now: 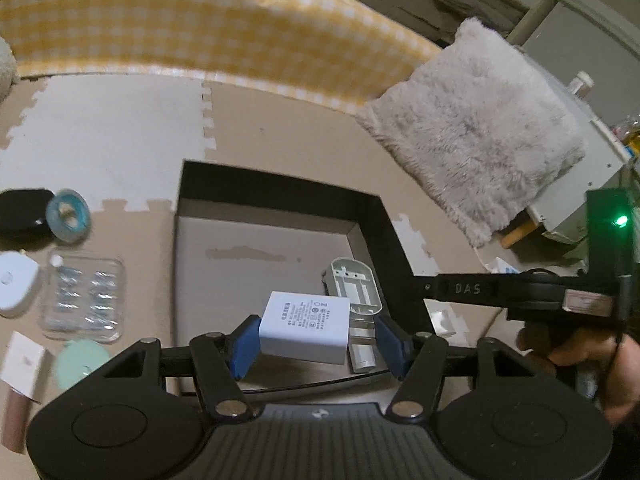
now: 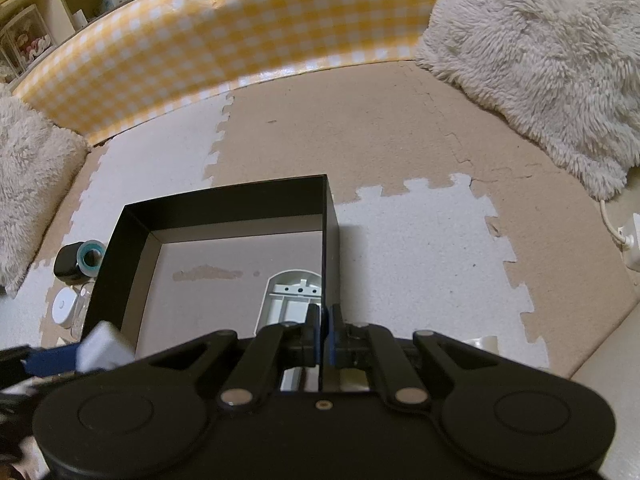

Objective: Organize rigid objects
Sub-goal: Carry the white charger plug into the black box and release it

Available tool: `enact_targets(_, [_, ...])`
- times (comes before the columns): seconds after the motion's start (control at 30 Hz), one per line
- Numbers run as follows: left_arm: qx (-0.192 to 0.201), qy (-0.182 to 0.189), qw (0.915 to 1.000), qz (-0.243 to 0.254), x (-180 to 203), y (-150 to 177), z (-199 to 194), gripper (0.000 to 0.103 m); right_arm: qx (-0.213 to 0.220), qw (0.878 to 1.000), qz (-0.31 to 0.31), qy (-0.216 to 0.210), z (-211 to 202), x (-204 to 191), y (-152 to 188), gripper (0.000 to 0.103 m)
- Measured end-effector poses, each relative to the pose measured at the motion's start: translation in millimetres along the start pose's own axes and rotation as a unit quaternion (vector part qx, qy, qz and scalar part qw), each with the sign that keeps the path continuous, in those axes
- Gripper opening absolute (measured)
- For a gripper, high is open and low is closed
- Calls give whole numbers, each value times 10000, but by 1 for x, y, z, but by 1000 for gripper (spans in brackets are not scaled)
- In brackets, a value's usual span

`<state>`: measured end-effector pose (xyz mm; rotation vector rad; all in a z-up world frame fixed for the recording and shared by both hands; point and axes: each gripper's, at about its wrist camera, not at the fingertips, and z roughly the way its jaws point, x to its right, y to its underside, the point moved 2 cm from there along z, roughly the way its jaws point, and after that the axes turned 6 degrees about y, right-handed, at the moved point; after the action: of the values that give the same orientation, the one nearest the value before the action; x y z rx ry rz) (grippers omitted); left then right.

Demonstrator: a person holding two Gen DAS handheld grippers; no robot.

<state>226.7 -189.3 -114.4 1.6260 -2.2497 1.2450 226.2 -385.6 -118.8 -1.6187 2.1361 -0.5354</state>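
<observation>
A: Left gripper (image 1: 316, 342) up close, blue fingers (image 1: 245, 346) half spread. The left pad presses the white charger block (image 1: 302, 332); the right one, I can't tell.

B: And it hangs over the black box (image 1: 394, 236), near edge. Inside, at one o'clock from the block, lies a grey plastic shell (image 1: 354, 286).

A: Right gripper (image 2: 325, 334): fingers pinched together on the box's right wall (image 2: 330, 216).

B: Out at nine o'clock on the foam floor mat (image 1: 100, 128): clear tray (image 1: 82, 298), tape roll (image 1: 68, 214), black case (image 1: 22, 212). Far at two o'clock, a fluffy cushion (image 1: 480, 128).

Left gripper (image 1: 316, 340) half-spread, gripping; right gripper (image 2: 325, 330) closed, angled down.
</observation>
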Motion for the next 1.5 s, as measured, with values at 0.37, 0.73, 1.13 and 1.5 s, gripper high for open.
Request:
enact_targets(0.37, [-330,-293,9990,-19,14,9,23,81,4,10000,15,0,0,-1,0,4])
enact_targets(0.73, [-390,-425,9972,470,26,14,8,92,-35,9999,135,-52,1,1,-1,5])
enact_targets(1.13, [-208,-500,9950,834,43,10,-14,101,-36,10000,63,-46,0,1,-1,5])
enact_targets(1.5, [40,-618,9915,1143,36,6,-51,103,-29,10000,49,-41,0,0,-1,4])
